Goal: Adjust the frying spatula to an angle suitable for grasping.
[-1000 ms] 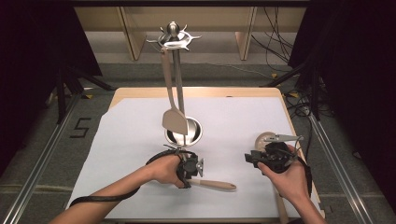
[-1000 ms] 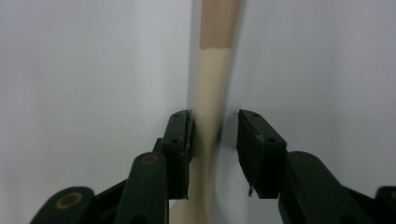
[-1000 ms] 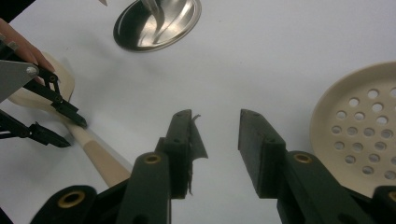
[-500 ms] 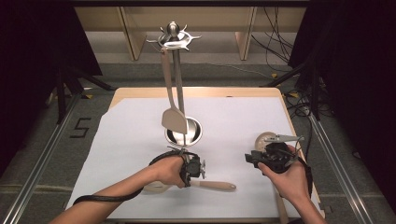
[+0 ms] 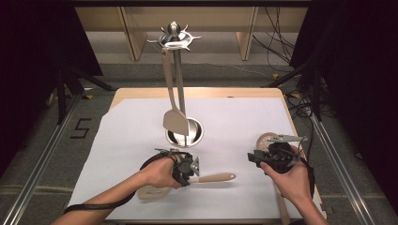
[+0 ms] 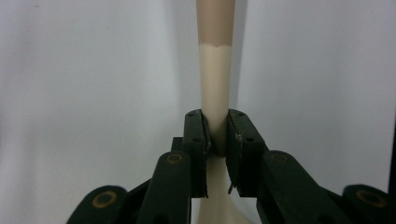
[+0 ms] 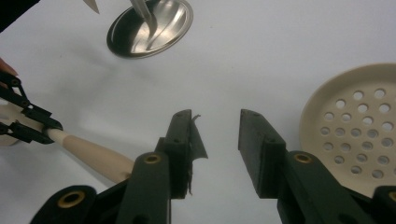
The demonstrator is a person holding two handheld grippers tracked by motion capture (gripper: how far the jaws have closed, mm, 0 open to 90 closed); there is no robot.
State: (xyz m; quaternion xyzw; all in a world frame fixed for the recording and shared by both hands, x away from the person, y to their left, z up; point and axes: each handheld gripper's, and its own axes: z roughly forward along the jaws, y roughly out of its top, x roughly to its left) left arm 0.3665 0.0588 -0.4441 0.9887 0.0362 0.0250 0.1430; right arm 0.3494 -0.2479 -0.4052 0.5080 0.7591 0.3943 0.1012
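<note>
A beige utensil with a wooden handle (image 5: 213, 178) lies on the white sheet near the front edge. Its pale head (image 5: 152, 191) shows under the person's left wrist. My left gripper (image 5: 185, 166) has just been closing and is shut on the utensil's beige neck (image 6: 215, 93), with both pads pressing it (image 6: 215, 135). My right gripper (image 5: 263, 157) is held at the front right with its jaws open and nothing between them (image 7: 215, 140). A perforated beige skimmer (image 7: 355, 126) lies just to its right (image 5: 265, 139).
A steel utensil stand with a round base (image 5: 185, 133) rises mid-table, and a spatula (image 5: 174, 119) hangs from its top hooks. The white sheet (image 5: 131, 140) covers the wooden table. Dark frames and cables flank both sides.
The left hand has shifted slightly over the utensil, and the utensil's pale head now shows beneath the wrist. The right hand has not moved.
</note>
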